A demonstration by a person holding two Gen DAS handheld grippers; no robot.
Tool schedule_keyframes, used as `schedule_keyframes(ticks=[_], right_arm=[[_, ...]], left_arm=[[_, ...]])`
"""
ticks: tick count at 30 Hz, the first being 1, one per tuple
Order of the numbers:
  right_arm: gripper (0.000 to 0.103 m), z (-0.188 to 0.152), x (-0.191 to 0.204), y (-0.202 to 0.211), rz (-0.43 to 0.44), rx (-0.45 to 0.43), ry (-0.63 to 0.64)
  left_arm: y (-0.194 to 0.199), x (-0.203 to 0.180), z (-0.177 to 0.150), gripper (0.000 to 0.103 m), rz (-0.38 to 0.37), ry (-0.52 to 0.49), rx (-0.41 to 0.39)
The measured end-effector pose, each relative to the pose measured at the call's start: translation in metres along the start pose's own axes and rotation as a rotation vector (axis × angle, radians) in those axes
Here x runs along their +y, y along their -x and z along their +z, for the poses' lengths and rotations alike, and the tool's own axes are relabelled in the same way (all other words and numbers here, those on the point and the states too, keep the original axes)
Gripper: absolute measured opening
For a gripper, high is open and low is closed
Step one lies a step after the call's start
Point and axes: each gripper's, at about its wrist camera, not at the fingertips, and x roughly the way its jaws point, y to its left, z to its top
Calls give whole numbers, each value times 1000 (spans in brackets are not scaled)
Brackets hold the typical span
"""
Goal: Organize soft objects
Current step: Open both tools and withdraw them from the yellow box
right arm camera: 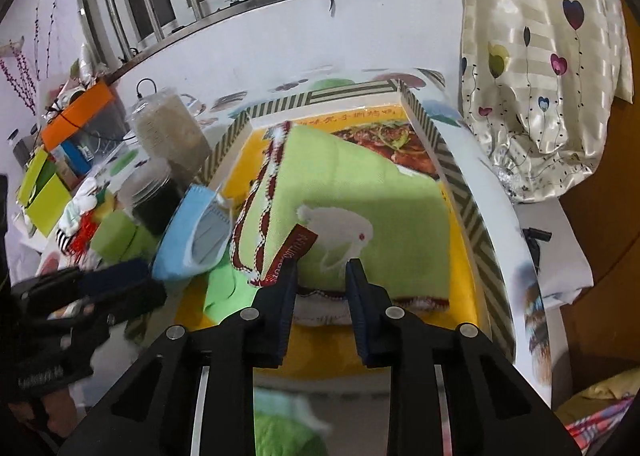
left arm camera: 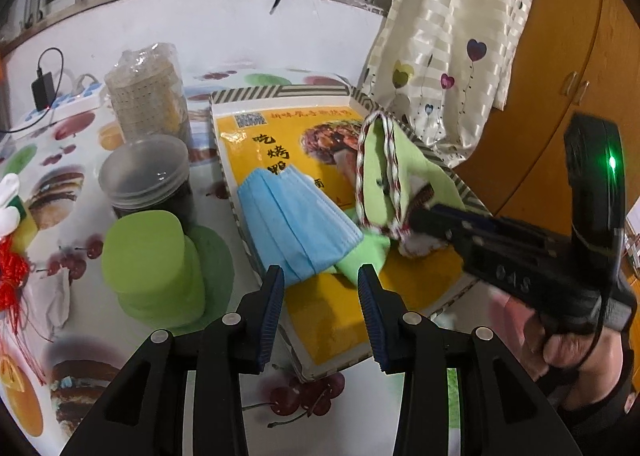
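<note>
A green towel (right arm camera: 360, 192) with red-and-white braided trim and a white bird print lies folded in the yellow-bottomed tray (right arm camera: 460, 192), against its right wall. A blue face mask (left arm camera: 292, 224) rests over the tray's left edge.

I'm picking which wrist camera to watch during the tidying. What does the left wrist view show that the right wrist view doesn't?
Only the left wrist view shows the hand holding the right gripper, whose tips are at the green towel, and the black charger on the power strip. Only the right wrist view shows the towel's white bird, its red label and the orange box. Both show the blue face mask, the patterned tray, the green sponge stack and the heart curtain.
</note>
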Motion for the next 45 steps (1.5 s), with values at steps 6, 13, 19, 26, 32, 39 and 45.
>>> schedule_keyframes(ticks=[6,13,19,26,32,39,45], right_arm=[[27,10,-1,0,2,-29,-11],[27,-6,12,6,-13,3,34],[27,-20,23,-2,-8,82,88],[27,-28,30,1,30,106,128],[27,-33,37,9,55,100,137],[28,-33,49,37,65,27,148],[47,-36,64,56,63,-24,156]], left_arm=[[2,0,-2,37,-5,-2,-1],[8,-3,-9,37,-12,-13,3],[11,-6,-19,37,-10,-12,23],[19,-8,-30,37,0,-5,32],[29,-8,-32,37,5,-2,10],[52,-7,-34,37,35,-7,-41],[66,6,-41,37,96,11,-57]])
